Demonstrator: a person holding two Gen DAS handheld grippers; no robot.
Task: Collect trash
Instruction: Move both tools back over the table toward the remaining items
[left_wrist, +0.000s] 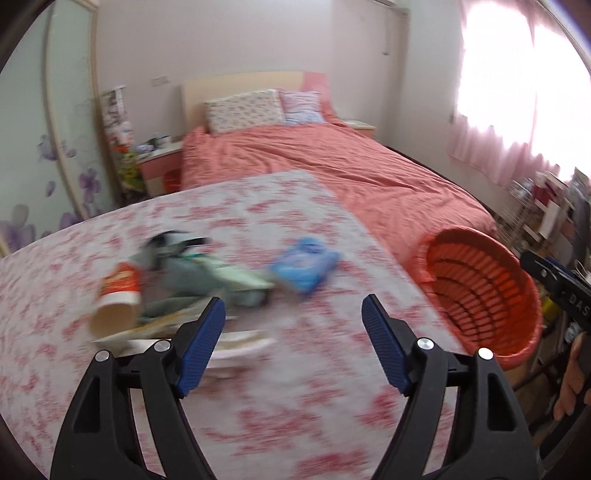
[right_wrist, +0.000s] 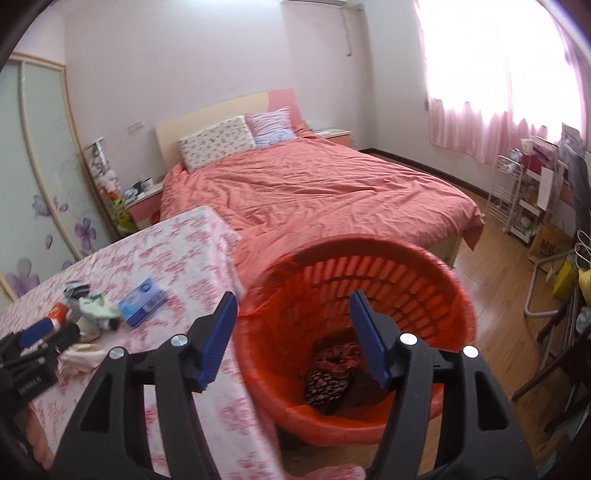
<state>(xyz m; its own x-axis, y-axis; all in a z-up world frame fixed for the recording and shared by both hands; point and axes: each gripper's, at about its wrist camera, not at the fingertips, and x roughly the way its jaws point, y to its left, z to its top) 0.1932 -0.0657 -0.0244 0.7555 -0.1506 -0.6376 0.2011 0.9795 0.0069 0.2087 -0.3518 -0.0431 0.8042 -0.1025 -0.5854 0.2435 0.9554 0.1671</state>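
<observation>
A blurred trash pile lies on the floral-clothed table (left_wrist: 258, 206): a red and white paper cup (left_wrist: 118, 302) on its side, green wrappers (left_wrist: 207, 273), a blue packet (left_wrist: 304, 267) and white paper (left_wrist: 240, 345). My left gripper (left_wrist: 293, 306) hovers open just in front of the pile, with nothing between its blue pads. An orange slatted basket (left_wrist: 480, 295) stands off the table's right side. My right gripper (right_wrist: 293, 298) hangs open and empty over the basket (right_wrist: 406, 280), which has dark crumpled trash (right_wrist: 332, 373) at its bottom. The blue packet (right_wrist: 142, 301) and cup (right_wrist: 59, 312) also show in the right wrist view.
A bed with a coral cover (right_wrist: 314, 192) stands behind the table and basket. The wooden floor (right_wrist: 491, 266) on the right holds a white rack (right_wrist: 517, 199), bags and chair legs. A hand (left_wrist: 574, 376) holding the right gripper shows at the left wrist view's right edge.
</observation>
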